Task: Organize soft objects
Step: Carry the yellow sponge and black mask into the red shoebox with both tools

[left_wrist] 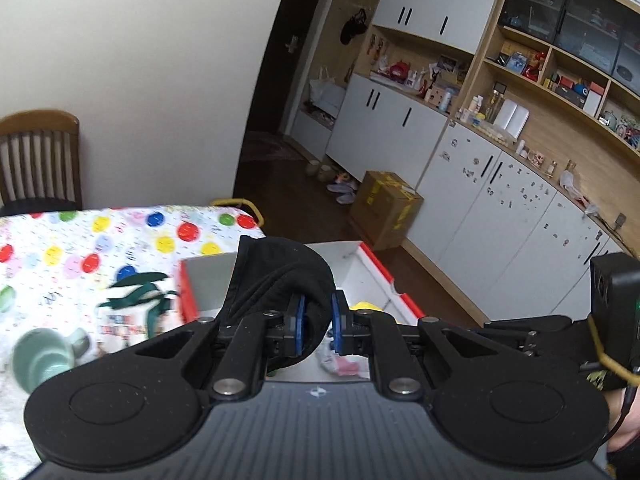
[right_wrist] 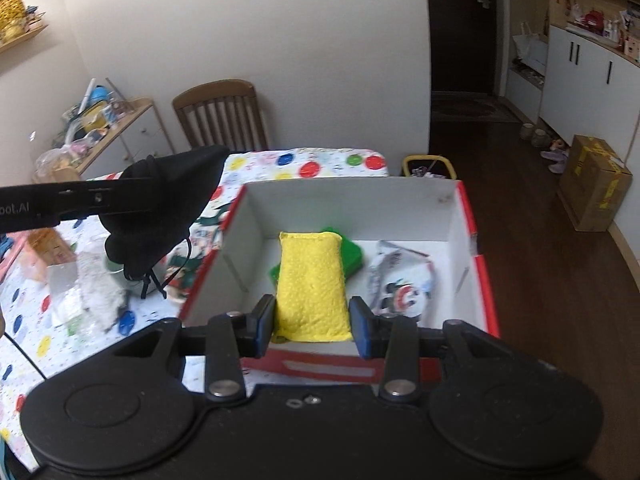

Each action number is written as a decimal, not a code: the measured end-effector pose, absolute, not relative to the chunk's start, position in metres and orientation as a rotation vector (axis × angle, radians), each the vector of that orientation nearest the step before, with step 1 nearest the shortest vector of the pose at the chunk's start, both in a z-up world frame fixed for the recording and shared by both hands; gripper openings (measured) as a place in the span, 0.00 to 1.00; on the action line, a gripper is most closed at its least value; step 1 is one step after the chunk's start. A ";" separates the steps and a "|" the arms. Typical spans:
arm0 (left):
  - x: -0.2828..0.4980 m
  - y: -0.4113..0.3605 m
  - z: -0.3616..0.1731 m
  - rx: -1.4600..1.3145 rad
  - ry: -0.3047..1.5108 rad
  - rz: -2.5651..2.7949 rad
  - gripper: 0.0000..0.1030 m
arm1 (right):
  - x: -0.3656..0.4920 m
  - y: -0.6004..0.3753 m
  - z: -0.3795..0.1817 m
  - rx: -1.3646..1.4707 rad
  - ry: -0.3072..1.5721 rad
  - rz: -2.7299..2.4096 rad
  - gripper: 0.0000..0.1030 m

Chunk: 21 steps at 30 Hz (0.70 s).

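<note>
Black pouch [left_wrist: 276, 280] is pinched between the closed blue pads of the left gripper [left_wrist: 318, 322], beside the red-rimmed box [right_wrist: 468, 208]. Right gripper [right_wrist: 312, 322] stands open around the yellow sponge [right_wrist: 310, 280], not squeezing; "oot.AI" reads on the far arm.

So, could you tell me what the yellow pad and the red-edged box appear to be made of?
The yellow pad looks like soft sponge or foam: matte, pitted surface, rounded edges. The red-edged box looks like cardboard: thin, flat white walls with creased corners.
</note>
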State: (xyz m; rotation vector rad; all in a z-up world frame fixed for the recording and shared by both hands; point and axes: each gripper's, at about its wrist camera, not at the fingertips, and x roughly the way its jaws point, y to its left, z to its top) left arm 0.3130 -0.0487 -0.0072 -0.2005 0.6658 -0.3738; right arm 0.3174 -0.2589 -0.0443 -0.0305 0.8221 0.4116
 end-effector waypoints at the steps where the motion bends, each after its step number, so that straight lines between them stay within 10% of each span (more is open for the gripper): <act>1: 0.319 -0.056 -0.008 -0.201 0.672 -0.379 0.13 | 0.321 -0.263 -0.046 -0.028 0.823 0.402 0.37; 21: 0.415 -0.111 -0.079 -0.176 0.814 -0.360 0.12 | 0.394 -0.273 -0.098 -0.113 0.916 0.341 0.37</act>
